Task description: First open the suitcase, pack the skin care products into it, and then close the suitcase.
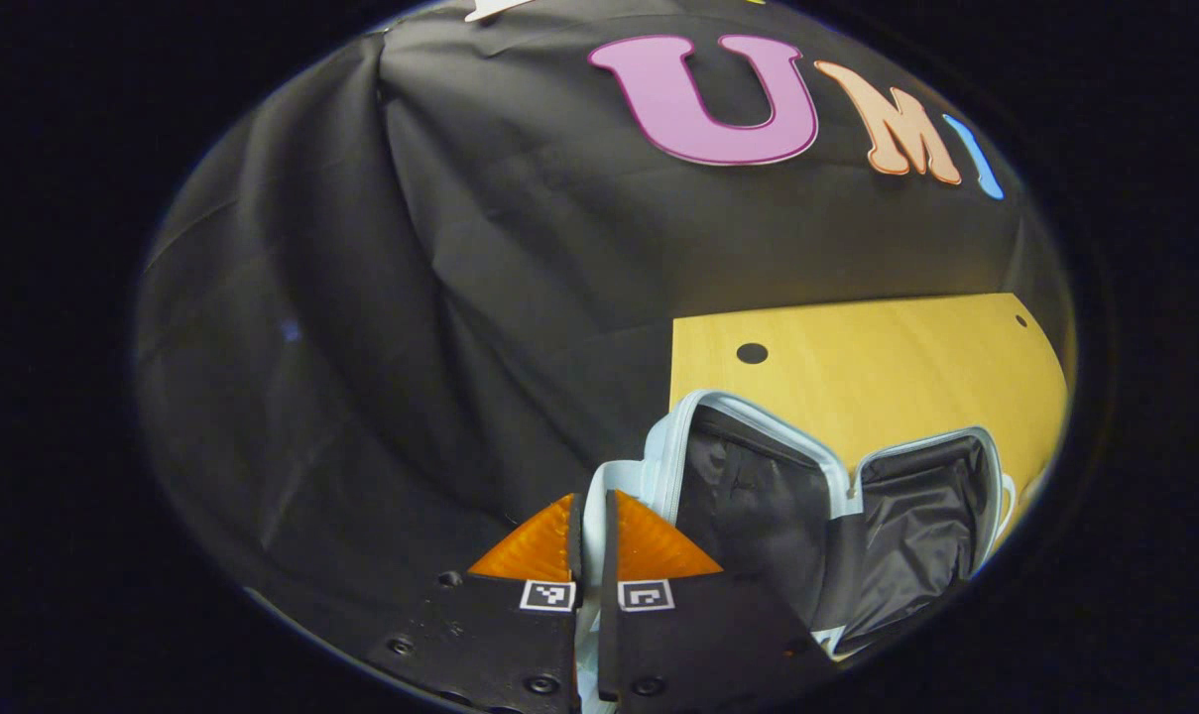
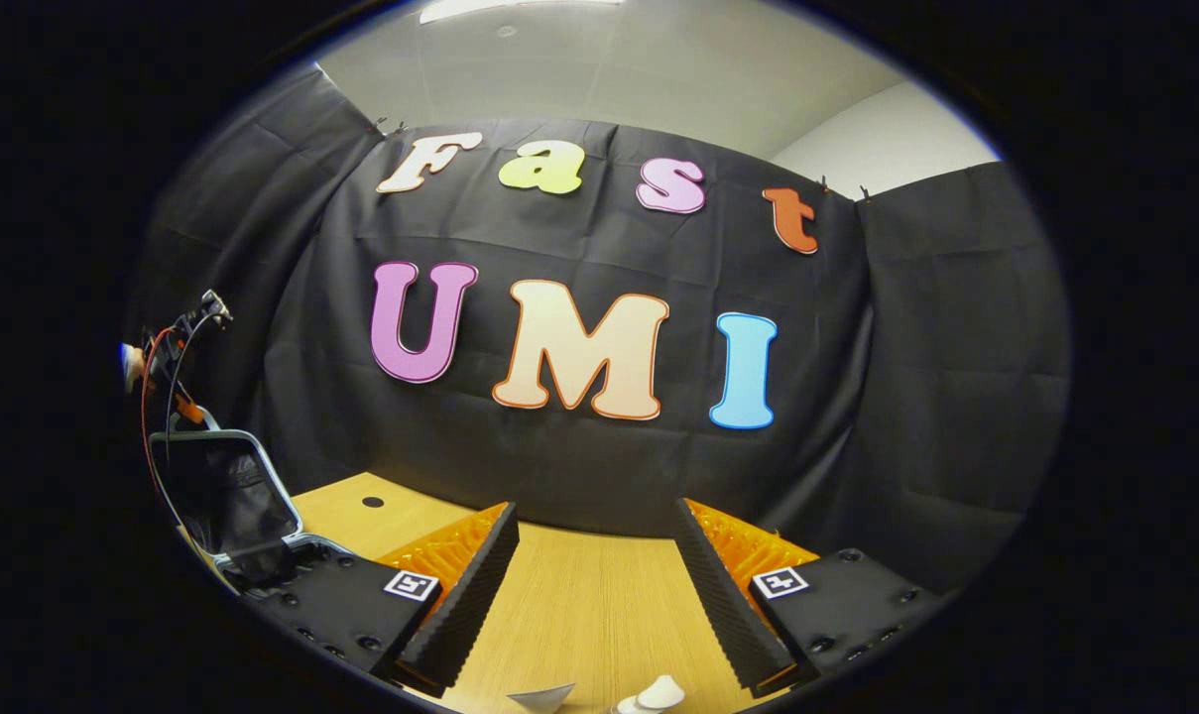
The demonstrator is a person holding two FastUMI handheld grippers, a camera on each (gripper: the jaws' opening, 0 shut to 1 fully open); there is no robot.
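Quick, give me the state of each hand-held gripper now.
Left hand-held gripper: closed on the edge of the suitcase lid, which stands open.
Right hand-held gripper: open, holding nothing, over the table.

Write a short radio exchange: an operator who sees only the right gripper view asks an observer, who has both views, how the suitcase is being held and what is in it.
Operator: At my far left the suitcase stands open, with something at its top edge. Is the left gripper actually gripping it?
Observer: Yes. In the left gripper view the left gripper has its two orange fingers closed on the pale blue rim, which runs between them.
Operator: Is anything packed yet?
Observer: Not that I can see. Both halves lie open toward that camera, and the black lining that shows has no products on it.
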